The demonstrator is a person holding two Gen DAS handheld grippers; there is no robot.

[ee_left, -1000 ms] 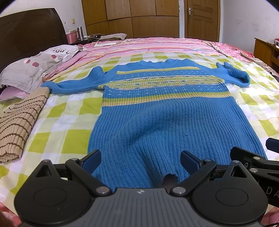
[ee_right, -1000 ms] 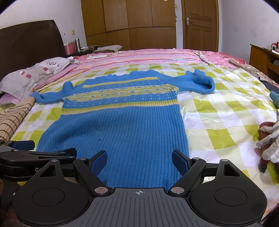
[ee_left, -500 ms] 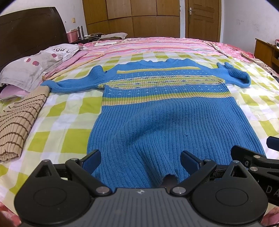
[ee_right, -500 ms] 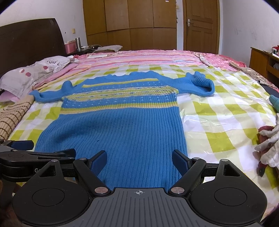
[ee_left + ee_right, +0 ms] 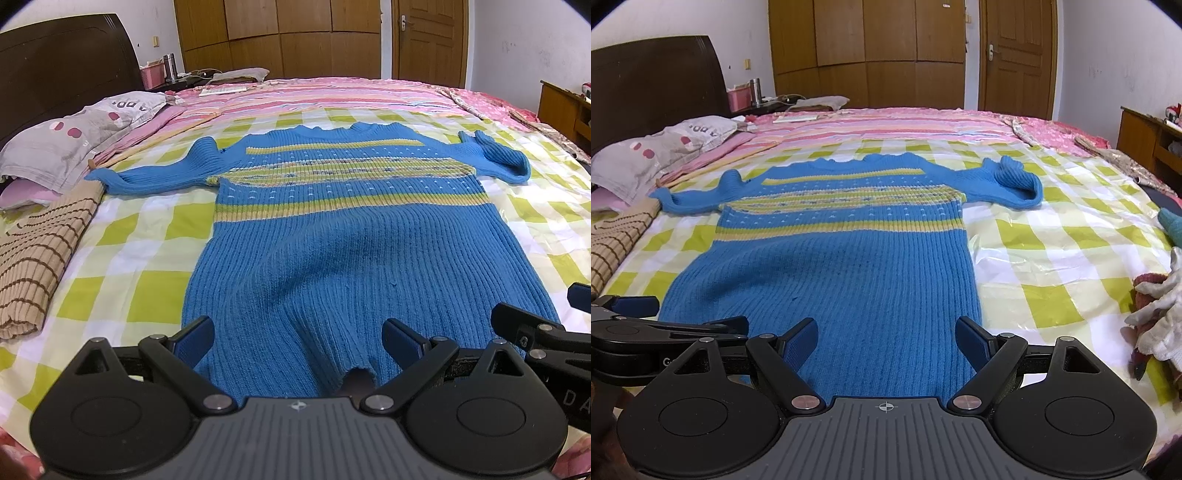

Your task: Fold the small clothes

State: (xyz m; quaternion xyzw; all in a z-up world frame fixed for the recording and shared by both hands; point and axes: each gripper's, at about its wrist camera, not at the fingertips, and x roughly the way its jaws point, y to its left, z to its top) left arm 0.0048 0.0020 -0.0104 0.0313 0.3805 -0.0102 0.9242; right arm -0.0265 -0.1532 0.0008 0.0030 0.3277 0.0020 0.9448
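Closest to me, my left gripper [image 5: 297,338] hangs with its fingers spread wide over the near hem of the blue sweater [image 5: 347,236], pinching nothing, and my right gripper [image 5: 886,338] sits just beside it, equally spread over the hem's right half; each one shows at the edge of the other's view. The sweater lies flat on the green-and-white checked sheet [image 5: 147,236], hem toward me, neck away, with a soft ridge rumpled into the knit just ahead of my left fingers. Further up, yellow stripes cross the chest, the left sleeve stretches out flat, and the right sleeve [image 5: 1012,182] is bunched and curled over itself. Left of the sweater lies a folded tan striped garment [image 5: 40,254], with a grey pillow [image 5: 74,136] beyond it; to the right, a heap of white and red clothes [image 5: 1156,314]. Beyond that come the pink striped bedding [image 5: 905,123] and the wooden wardrobe [image 5: 864,51].
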